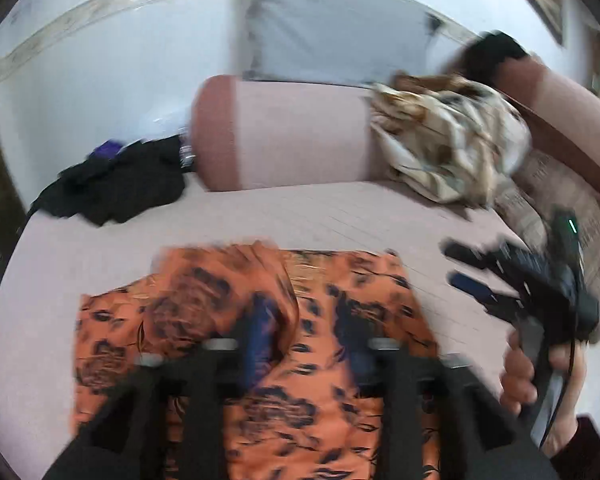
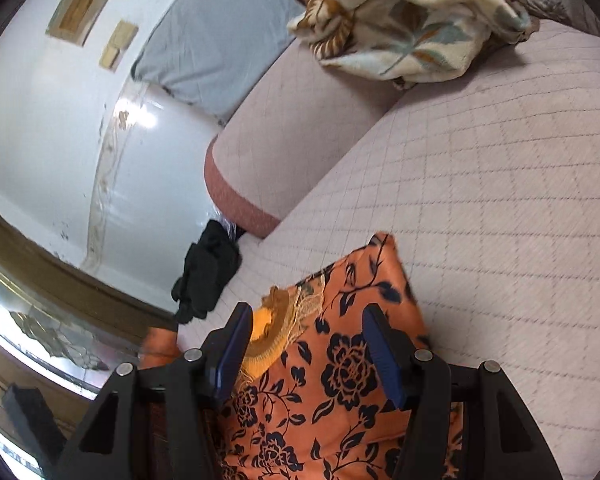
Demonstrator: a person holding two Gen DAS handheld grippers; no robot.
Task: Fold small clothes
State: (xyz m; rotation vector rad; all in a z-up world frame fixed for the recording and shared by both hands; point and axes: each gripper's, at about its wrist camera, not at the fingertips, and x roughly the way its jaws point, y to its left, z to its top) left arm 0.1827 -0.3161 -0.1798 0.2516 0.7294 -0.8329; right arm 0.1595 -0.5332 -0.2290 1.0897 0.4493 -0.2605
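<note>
An orange garment with a dark flower print (image 1: 260,344) lies folded on the pink quilted bed cover (image 1: 300,216). My left gripper (image 1: 306,332) hovers just above it, jaws apart and empty; the view is blurred. My right gripper (image 1: 460,268) shows at the right in the left wrist view, held in a hand, open and off the garment. In the right wrist view the right gripper (image 2: 308,324) is open over the garment (image 2: 340,360), whose embroidered neckline (image 2: 276,332) lies between the blue fingertips (image 2: 374,332).
A pink bolster (image 1: 284,132) lies across the back of the bed, with a grey pillow (image 1: 332,28) behind it. A crumpled cream leaf-print blanket (image 1: 444,140) sits at the right. A heap of black clothes (image 1: 116,184) lies at the left by the white wall.
</note>
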